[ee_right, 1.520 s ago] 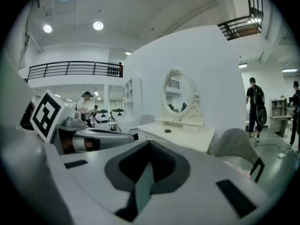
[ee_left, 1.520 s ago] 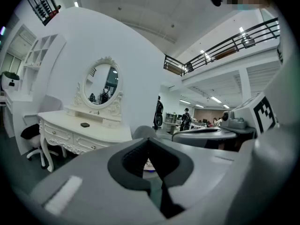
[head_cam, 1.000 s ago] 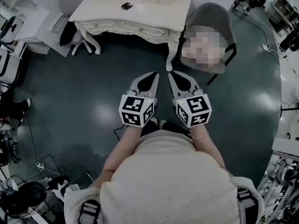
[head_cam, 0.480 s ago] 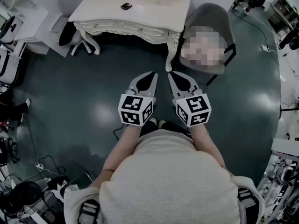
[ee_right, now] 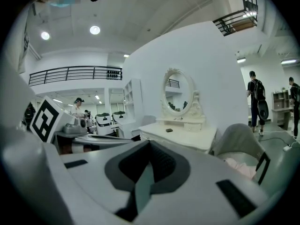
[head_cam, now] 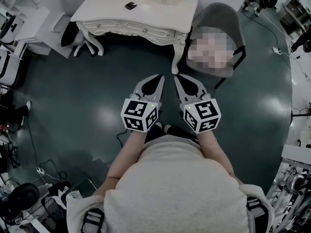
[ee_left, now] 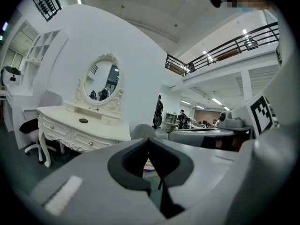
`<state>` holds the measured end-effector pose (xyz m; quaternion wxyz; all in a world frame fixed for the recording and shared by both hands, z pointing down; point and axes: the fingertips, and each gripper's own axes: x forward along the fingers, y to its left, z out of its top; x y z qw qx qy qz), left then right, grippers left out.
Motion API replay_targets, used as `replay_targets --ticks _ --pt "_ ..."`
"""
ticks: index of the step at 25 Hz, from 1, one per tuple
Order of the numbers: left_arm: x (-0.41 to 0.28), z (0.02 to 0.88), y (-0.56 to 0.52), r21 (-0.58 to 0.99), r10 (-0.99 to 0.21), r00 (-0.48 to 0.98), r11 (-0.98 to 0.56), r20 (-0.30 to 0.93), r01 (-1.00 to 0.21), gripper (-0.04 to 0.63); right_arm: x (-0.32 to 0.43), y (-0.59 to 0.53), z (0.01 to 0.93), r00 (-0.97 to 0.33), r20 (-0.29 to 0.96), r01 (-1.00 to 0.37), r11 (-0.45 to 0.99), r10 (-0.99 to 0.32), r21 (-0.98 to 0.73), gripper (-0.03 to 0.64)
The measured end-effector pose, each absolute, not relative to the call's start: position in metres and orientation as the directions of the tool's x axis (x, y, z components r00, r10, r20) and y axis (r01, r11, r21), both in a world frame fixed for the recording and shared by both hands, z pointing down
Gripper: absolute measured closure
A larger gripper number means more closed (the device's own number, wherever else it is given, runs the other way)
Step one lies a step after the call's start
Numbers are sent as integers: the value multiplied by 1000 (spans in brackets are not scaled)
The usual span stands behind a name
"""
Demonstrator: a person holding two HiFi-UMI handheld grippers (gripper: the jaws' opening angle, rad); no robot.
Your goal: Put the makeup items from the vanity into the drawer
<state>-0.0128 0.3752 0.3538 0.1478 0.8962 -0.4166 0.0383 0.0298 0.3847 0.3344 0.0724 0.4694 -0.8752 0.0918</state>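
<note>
Fingers on my left gripper [head_cam: 159, 79] and right gripper [head_cam: 179, 78] are sitting clenched and empty. I'm standing well back from the vanity tabletop [head_cam: 160, 11], so I'm judging that nearing the small dark makeup item [head_cam: 131, 6] comes next.

We record a glossy dark floor [head_cam: 73, 96] that mirrors the ceiling lights. The vanity [head_cam: 141, 11] shows a smooth cream painted finish with carved trim. The left gripper [head_cam: 162, 75] and right gripper [head_cam: 176, 75] have matt grey plastic shells; their pads [ee_left: 134, 156] are dark and ribbed. The chair [head_cam: 221, 16] looks matt grey.
</note>
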Motion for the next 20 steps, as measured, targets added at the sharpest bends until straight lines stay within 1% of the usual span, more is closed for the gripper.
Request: replay_targets --ticks 11,20 --pt "-12 370 379 249 -761 615 -567 208 -785 586 23 385 347 -619 218 -785 606 -754 -132 607" --pt "-41 368 302 235 -759 624 -583 183 -778 586 3 309 347 -598 193 -801 587 -778 -118 608"
